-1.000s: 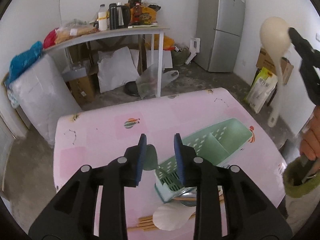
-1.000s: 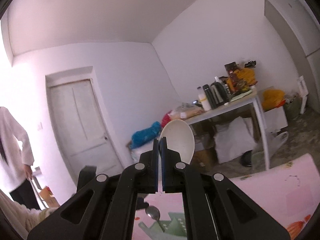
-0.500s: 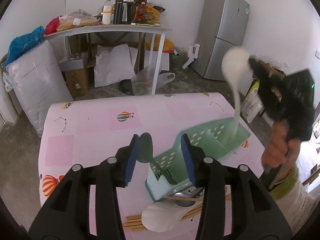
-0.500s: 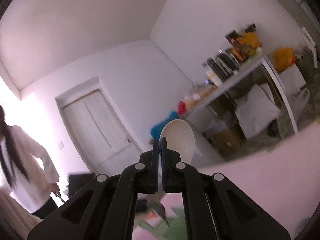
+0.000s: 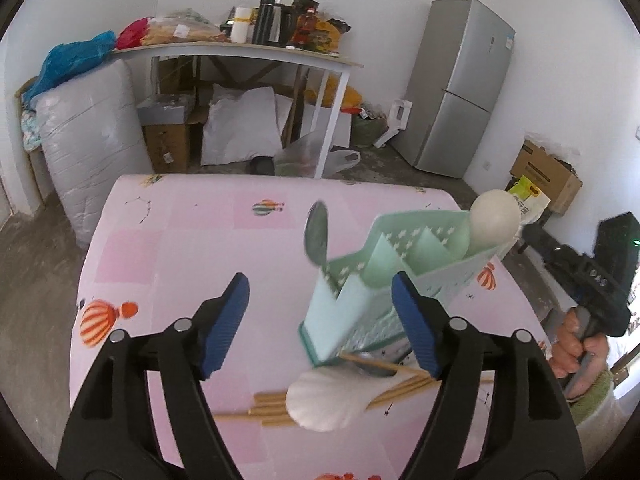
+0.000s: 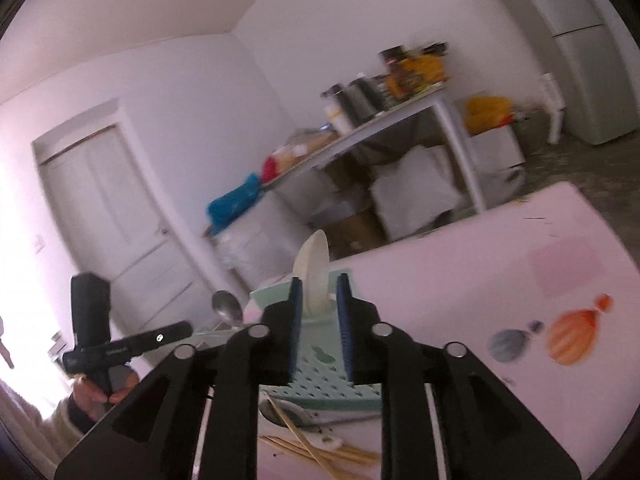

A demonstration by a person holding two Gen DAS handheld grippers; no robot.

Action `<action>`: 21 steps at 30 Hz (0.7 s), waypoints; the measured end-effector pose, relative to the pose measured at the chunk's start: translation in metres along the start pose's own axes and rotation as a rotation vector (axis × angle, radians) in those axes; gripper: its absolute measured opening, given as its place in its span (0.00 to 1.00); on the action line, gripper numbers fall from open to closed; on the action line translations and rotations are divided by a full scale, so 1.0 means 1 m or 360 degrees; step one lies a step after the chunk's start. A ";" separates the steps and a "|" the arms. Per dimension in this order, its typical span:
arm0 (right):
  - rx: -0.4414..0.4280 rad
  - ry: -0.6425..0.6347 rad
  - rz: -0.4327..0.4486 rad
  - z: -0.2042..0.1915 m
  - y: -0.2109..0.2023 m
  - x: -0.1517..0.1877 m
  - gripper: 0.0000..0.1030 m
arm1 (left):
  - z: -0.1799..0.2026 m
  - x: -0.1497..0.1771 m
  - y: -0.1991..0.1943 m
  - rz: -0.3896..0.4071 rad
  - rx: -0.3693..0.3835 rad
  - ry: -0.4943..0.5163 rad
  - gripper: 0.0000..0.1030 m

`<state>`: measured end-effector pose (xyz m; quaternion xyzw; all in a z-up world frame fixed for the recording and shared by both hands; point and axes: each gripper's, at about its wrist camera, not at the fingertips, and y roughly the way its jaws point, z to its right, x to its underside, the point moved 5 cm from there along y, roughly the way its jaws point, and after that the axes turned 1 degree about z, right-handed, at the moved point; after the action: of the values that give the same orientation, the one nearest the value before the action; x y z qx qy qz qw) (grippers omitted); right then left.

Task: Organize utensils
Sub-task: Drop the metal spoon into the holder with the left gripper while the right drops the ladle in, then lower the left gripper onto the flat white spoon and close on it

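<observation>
I let the right tongs point(image 6: 319, 312) go on spreading off the white spoon point(image 6: 314, 276) now standing in the green caddy point(image 5: 400, 276), while the empty left tongs point(image 5: 320, 320) keep widening towards the utensils lying on the surface point(image 5: 180, 240)

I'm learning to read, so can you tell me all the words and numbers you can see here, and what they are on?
No text here can be read.
Fridge: blue sticker, too small to read.
Left gripper: white lettering along its side, too blurred to read.
Cardboard box: dark print, too small.
Table cover: only balloon pictures, no words.
</observation>
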<state>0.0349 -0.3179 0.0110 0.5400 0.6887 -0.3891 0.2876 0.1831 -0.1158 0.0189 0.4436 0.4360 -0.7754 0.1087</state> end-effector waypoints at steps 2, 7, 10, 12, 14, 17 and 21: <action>0.0079 0.0003 0.0018 -0.001 -0.018 0.005 0.22 | -0.004 0.008 -0.004 -0.0007 -0.0020 -0.0035 0.69; 0.0176 -0.0027 -0.0155 -0.012 -0.041 0.040 0.30 | -0.011 0.033 -0.004 -0.0070 -0.0085 -0.0021 0.71; 0.0197 -0.0017 -0.0345 -0.022 -0.043 0.074 0.31 | -0.011 0.052 0.000 -0.0195 -0.0019 -0.0054 0.72; 0.0190 -0.0008 -0.0435 -0.030 -0.041 0.093 0.32 | -0.010 0.062 -0.001 -0.0228 0.0066 -0.0115 0.76; 0.0202 -0.0052 -0.0503 -0.040 -0.038 0.111 0.34 | -0.010 0.067 -0.002 -0.0218 0.0108 -0.0148 0.79; 0.0222 -0.0064 -0.0531 -0.045 -0.028 0.126 0.39 | -0.011 0.067 0.003 -0.0210 0.0129 -0.0145 0.81; 0.0222 -0.0012 -0.0495 -0.044 -0.015 0.135 0.41 | -0.010 0.066 0.014 -0.0295 0.0133 -0.0105 0.83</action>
<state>-0.0125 -0.2124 -0.0720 0.4440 0.7343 -0.4777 0.1883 0.1581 -0.1021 -0.0429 0.3799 0.4386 -0.8138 0.0322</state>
